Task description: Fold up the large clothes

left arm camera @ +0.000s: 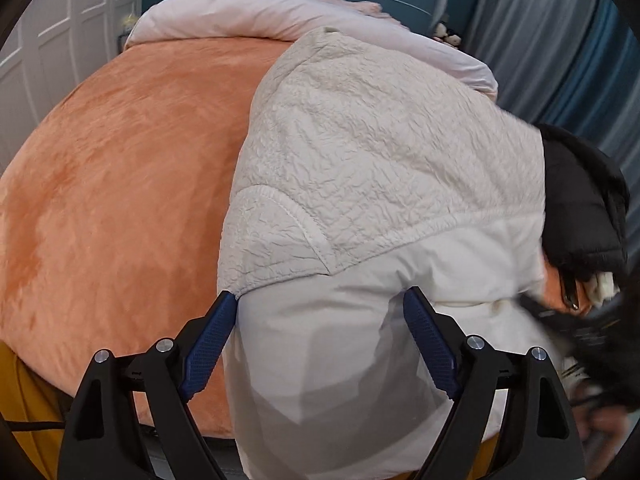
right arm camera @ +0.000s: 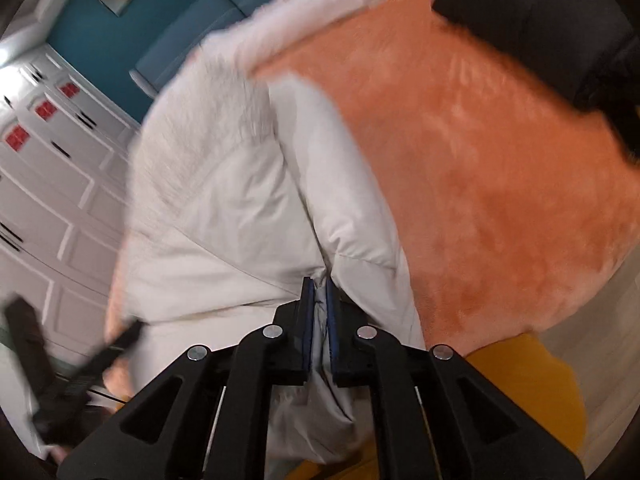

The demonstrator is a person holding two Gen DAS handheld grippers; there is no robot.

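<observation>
— What does your left wrist camera show?

— My left gripper (left arm camera: pixel 318 312) has its two blue-padded fingers (left arm camera: pixel 208 344) spread wide, pinching nothing. Between them lies the big off-white jacket with a crinkled quilted upper part and smooth lower panels (left arm camera: pixel 380 184). It is spread on the plush orange bedspread (left arm camera: pixel 120 184), on the bed's right half in this view, and its smooth end hangs over the near edge of the bed below my fingers. My left pad sits right at the jacket's side edge; I cannot tell whether it touches.

— Anything else there?

— A crumpled black padded garment (left arm camera: pixel 580 200) sits against the jacket's right edge. A pale pink rolled duvet (left arm camera: pixel 248 12) runs along the far side of the bed. Low on the right, blurred, my right gripper (left arm camera: pixel 560 320) shows.

— And the right wrist camera?

— There that same gripper's (right arm camera: pixel 319 304) jaws are pressed together, pinching a fold of the jacket's (right arm camera: pixel 224 216) smooth fabric; cloth bunches up between the pads and hangs down below them. The jacket lies left of centre, the bedspread (right arm camera: pixel 500 184) to its right, the black garment (right arm camera: pixel 560 28) at the top right. The view is blurred. My left gripper (right arm camera: pixel 80 368) is a dark smear at lower left.
</observation>
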